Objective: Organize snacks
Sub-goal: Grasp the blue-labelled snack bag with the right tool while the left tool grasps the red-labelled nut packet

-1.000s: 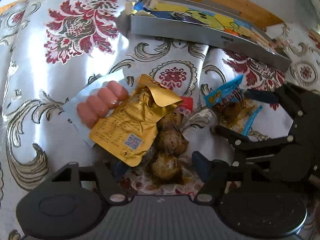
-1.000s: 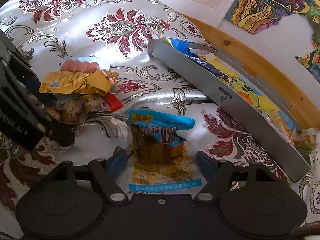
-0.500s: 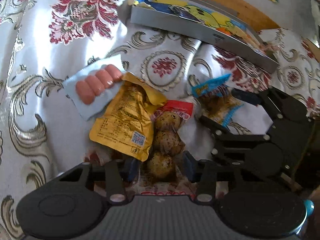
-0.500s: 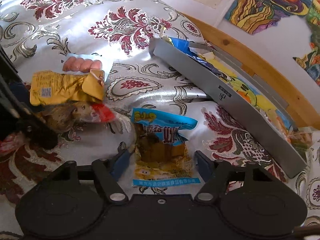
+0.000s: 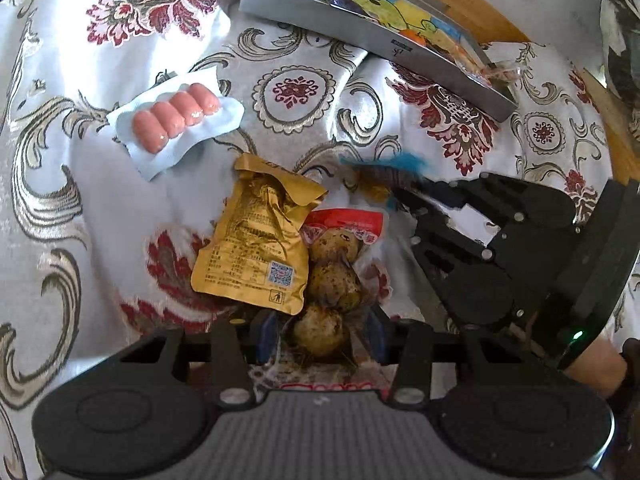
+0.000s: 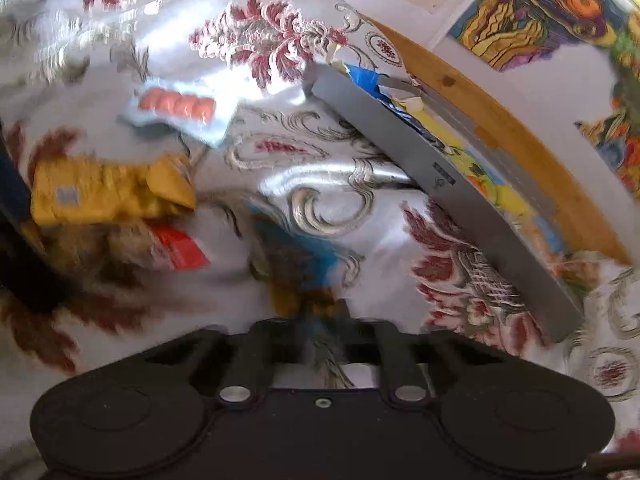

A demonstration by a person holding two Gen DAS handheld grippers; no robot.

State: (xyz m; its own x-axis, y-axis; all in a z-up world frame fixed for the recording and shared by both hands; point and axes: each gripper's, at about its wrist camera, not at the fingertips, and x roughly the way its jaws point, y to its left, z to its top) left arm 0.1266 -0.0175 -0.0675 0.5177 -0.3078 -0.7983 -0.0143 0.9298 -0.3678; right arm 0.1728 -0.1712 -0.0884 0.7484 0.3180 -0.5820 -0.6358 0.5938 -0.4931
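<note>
A clear packet of three brown eggs (image 5: 332, 276) with a red top lies on the patterned cloth, and my left gripper (image 5: 320, 334) is shut on its near end. A gold foil packet (image 5: 256, 248) overlaps the egg packet on its left. In the blurred right wrist view my right gripper (image 6: 320, 332) is shut on a blue snack packet (image 6: 296, 256), which is crumpled between the fingers. The left wrist view shows the right gripper (image 5: 400, 188) at the right with the blue packet (image 5: 384, 172) at its tip. A grey tray (image 5: 372, 36) holding several colourful packets lies at the back.
A pale blue pack of pink sausages (image 5: 176, 120) lies apart, left of the gold packet. A wooden edge (image 6: 500, 120) runs behind the grey tray (image 6: 440, 184), with pictures on the wall beyond. A person's hand (image 5: 592, 364) holds the right gripper. Bare cloth (image 5: 300, 92) lies between the snacks and the tray.
Both grippers have closed: the left on the egg packet, the right on the blue packet. Both have pulled back, and the gold packet has slid off the sausage pack.
</note>
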